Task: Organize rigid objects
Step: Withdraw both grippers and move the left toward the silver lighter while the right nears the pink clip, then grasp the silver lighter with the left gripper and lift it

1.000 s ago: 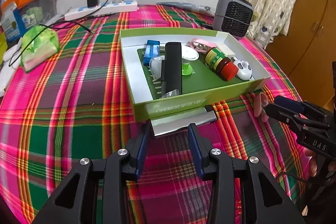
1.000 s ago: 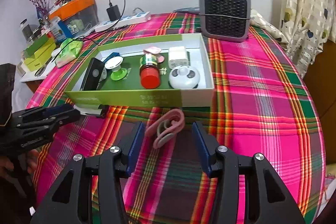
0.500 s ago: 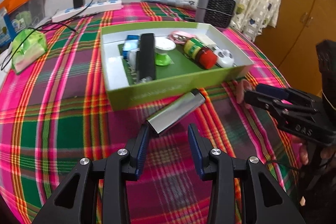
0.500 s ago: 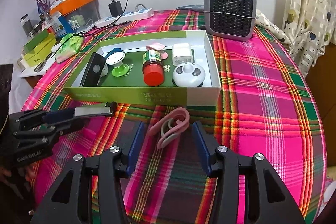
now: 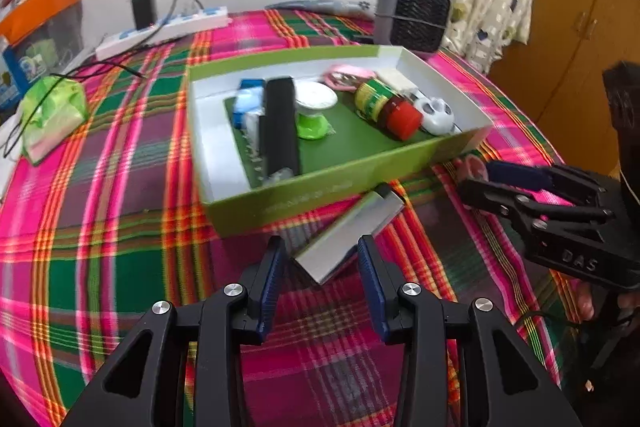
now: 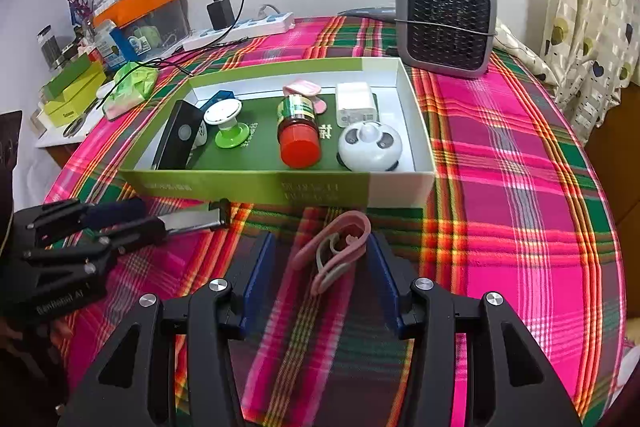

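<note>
Broadly, a tabletop (image 6: 500, 163) covered in a pink, green and orange plaid cloth fills both views. On it sits a shallow green box (image 6: 248, 185) with white inner walls, its long near wall facing the cameras. Behind the box stands a grey heater (image 6: 446, 21), and a white power strip (image 6: 244, 27) with a black charger plugged in lies near the back wall.

Inside the box, from its left end: a black flat device (image 6: 178, 137), a white and green stand (image 6: 228, 125) lying tipped, a jar with a red lid (image 6: 298, 131) on its side, a round white panda-faced gadget (image 6: 370, 147) at the right end, and a white square block (image 6: 356, 103) behind it.

Outside the box, a silver flat bar (image 5: 348, 235) lies at a slant on the cloth, its far end just beside the box's near wall. The left gripper (image 5: 322, 259) stands partly wide, its blue pads on either side of the bar's near end; whether they touch it I cannot tell. A pink clip (image 6: 336, 247) lies on the cloth just in front of the box. The right gripper (image 6: 320, 263) is spread around it, the right pad very near the clip, the left pad clear.
</note>
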`<state>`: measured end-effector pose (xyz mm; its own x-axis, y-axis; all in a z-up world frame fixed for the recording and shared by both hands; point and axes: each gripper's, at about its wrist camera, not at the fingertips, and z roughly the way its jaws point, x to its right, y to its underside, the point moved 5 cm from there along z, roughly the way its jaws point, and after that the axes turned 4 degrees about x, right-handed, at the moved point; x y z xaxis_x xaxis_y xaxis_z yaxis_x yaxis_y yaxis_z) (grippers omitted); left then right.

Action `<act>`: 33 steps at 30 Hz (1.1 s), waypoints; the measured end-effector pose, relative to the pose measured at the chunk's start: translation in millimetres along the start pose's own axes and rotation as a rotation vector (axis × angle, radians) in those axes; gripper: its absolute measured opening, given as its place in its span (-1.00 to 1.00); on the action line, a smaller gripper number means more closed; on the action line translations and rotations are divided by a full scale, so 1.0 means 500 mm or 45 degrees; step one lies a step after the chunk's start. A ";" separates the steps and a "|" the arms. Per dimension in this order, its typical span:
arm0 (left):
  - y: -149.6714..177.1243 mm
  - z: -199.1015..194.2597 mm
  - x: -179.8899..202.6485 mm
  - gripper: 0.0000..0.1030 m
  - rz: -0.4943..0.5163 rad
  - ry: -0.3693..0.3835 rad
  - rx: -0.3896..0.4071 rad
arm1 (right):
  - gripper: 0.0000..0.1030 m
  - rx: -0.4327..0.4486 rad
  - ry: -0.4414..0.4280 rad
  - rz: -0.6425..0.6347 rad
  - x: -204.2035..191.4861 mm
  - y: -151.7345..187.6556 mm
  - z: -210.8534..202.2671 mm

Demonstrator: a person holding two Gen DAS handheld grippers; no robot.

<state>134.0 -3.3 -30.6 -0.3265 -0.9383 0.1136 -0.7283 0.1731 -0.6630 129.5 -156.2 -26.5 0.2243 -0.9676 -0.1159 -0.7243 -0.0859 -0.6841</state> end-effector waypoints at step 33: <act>-0.013 0.033 0.096 -0.29 0.218 -0.065 -0.037 | -0.05 -0.055 0.090 -0.010 0.036 0.014 0.010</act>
<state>132.9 -54.4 -33.1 -0.4169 -0.9082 -0.0371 -0.6821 0.3396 -0.6477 131.9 -173.0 -37.1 0.1844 -0.9811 -0.0583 -0.7506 -0.1023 -0.6527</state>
